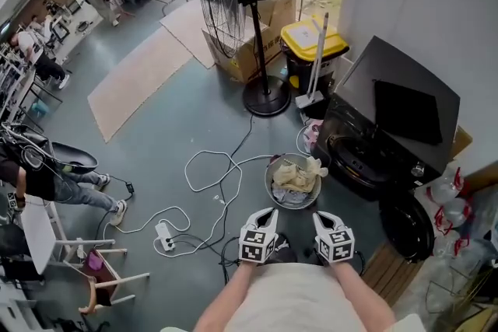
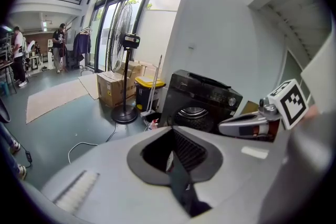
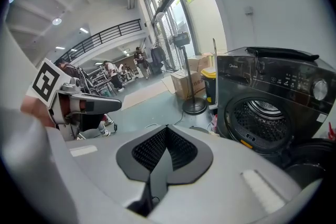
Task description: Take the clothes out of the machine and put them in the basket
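1. Head view: a person stands facing a round basket (image 1: pixel 269 184) on the floor, with the left tool (image 1: pixel 267 215) and the right tool (image 1: pixel 322 217) held side by side close to the body, at 6 o'clock of the basket.
2. Both tools have their jaws pressed together with nothing between them.
3. The clothes (image 1: pixel 299 174), a pale crumpled heap, lie inside the basket. The black front-loading washing machine (image 1: pixel 366 159) stands just beside it at 2 o'clock.
4. The right gripper view looks into the drum (image 3: pixel 262 115), where only bare perforated metal shows. The unloading therefore appears to be finished or nearly so, though the drum's lower front is not fully visible.
5. The next move is probably a check of the drum for a stray garment. If one is found, a tool must open, reach in toward 2 o'clock and close on the cloth.
6. The heap has no clear long axis. The basket opens straight up, the machine's mouth faces about 8 o'clock toward the basket, and its round door (image 1: pixel 406 228) hangs open at 5 o'clock of the machine.
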